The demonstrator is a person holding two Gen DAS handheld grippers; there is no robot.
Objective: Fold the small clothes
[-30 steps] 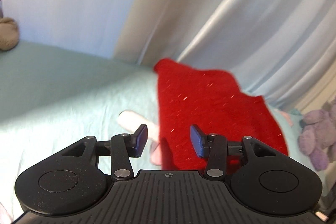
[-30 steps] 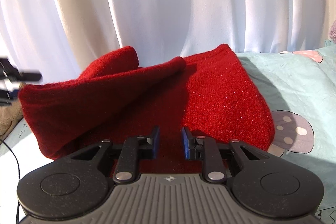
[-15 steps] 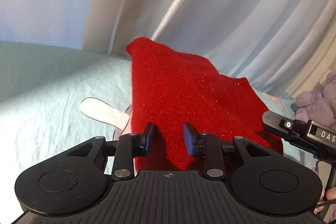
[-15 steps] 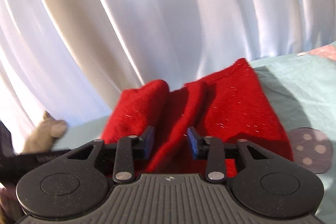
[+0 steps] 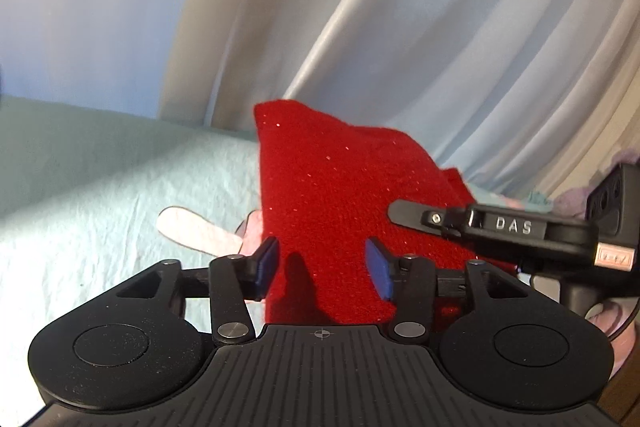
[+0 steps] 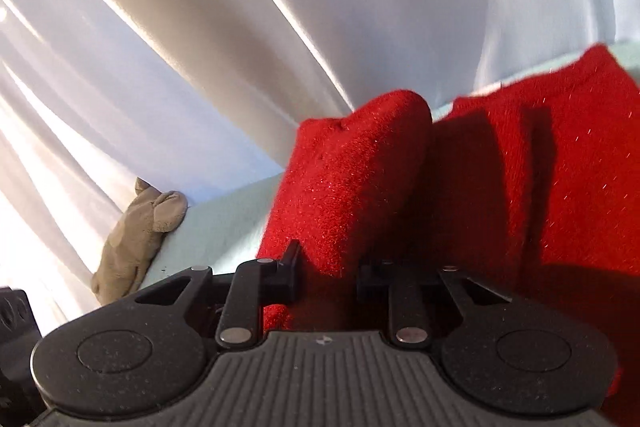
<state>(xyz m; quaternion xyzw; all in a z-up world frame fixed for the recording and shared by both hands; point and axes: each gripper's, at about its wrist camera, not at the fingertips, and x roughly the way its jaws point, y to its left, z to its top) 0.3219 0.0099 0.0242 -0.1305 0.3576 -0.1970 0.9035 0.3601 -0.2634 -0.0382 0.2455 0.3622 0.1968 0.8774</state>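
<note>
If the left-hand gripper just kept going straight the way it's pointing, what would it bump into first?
Most likely the red knitted garment. It already lies between the left gripper's opening jaws and fills the view ahead, with the pale curtain behind. Exact depth is hard to judge.

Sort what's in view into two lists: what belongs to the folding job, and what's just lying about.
Belongs to the job:
red knit garment
left claw, jaws opening
right claw, closing on a fold of the garment

Just lying about:
beige plush toy
purple plush toy
white curtain
mint bedsheet
</note>
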